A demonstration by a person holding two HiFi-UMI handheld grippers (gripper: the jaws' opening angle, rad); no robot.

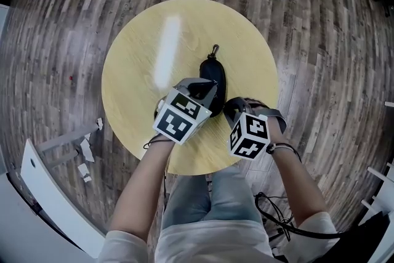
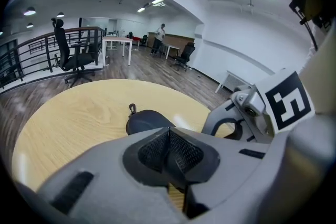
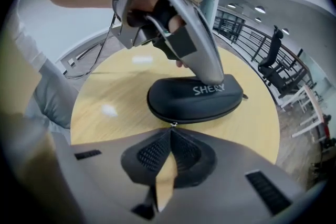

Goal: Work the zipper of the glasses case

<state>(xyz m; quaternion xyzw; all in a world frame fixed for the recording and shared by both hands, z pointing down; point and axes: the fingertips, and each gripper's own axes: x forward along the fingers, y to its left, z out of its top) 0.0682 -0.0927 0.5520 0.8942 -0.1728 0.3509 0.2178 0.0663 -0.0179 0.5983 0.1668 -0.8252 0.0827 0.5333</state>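
Right gripper [image 3: 170, 134] pinches zipper pull [image 3: 173, 123]; left gripper [image 3: 216, 80] rests on glasses case [image 3: 178, 102]

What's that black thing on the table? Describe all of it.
The glasses case is a black oval shell, looking stiff, with white "SHERY" lettering on top and a zipper round its edge, seemingly closed. A small clip sits at one end. It lies flat on the round table. The left gripper presses on its top; the right gripper pinches its zipper pull.
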